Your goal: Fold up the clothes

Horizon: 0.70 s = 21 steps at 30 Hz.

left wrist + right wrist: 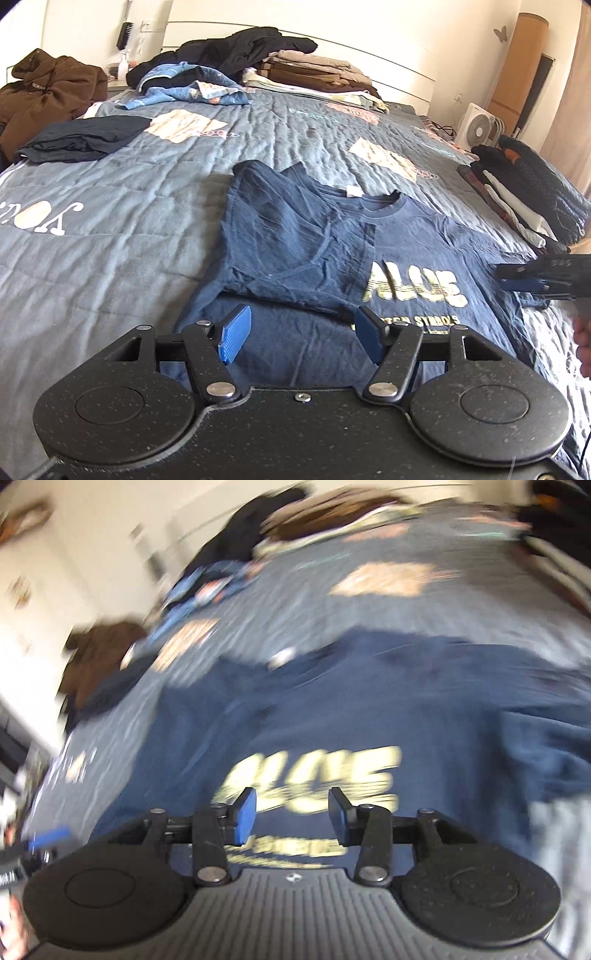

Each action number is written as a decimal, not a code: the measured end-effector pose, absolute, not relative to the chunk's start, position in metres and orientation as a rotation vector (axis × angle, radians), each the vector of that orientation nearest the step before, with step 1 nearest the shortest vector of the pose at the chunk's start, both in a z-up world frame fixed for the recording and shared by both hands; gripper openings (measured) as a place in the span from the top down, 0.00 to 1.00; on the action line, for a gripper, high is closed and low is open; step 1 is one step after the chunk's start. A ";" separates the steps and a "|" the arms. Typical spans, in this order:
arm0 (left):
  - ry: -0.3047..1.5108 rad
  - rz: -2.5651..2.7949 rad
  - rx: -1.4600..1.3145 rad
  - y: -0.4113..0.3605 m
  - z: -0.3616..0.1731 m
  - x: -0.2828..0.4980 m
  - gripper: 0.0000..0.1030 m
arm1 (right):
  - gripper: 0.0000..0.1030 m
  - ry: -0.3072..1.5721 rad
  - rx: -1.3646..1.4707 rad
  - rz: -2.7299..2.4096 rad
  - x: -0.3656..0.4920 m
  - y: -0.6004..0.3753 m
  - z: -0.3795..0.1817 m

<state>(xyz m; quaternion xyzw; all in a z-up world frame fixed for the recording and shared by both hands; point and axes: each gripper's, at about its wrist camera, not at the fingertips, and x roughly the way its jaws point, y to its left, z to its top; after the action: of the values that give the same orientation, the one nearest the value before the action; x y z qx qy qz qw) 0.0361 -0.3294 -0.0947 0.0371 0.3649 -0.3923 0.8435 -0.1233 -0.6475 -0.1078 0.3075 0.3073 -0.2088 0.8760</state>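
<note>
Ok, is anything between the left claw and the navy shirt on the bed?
Nothing visible. The left claw hangs open just above the navy T-shirt, with only bare shirt fabric between its fingers. The shirt's left side is already folded inward. The right claw sits off at the shirt's right edge.

Grey-blue quilted bedspread fills most of the left wrist frame, printed with cream patches and white lettering at left. White headboard across the top. Hairbrush hangs on the wall, upper left; a spray bottle just below it. White box fan at right, beside a tall cork-brown roll. Butterfly decoration on the wall, upper right.
</note>
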 end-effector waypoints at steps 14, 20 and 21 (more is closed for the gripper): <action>0.762 -0.949 0.155 -0.364 -0.110 -0.003 0.40 | 0.54 0.304 1.138 -0.788 -0.271 -0.766 -0.176; 0.759 -0.941 0.163 -0.365 -0.113 -0.002 0.40 | 0.55 0.222 1.215 -0.867 -0.279 -0.782 -0.198; 0.760 -0.938 0.164 -0.365 -0.113 -0.001 0.40 | 0.55 0.206 1.220 -0.873 -0.280 -0.785 -0.201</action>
<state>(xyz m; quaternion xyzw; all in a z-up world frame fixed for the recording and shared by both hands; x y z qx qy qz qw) -0.0015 -0.3652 -0.1131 0.0771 0.3567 -0.4406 0.8202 -0.2796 -0.7848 -0.2007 0.5534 0.0934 -0.3960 0.7268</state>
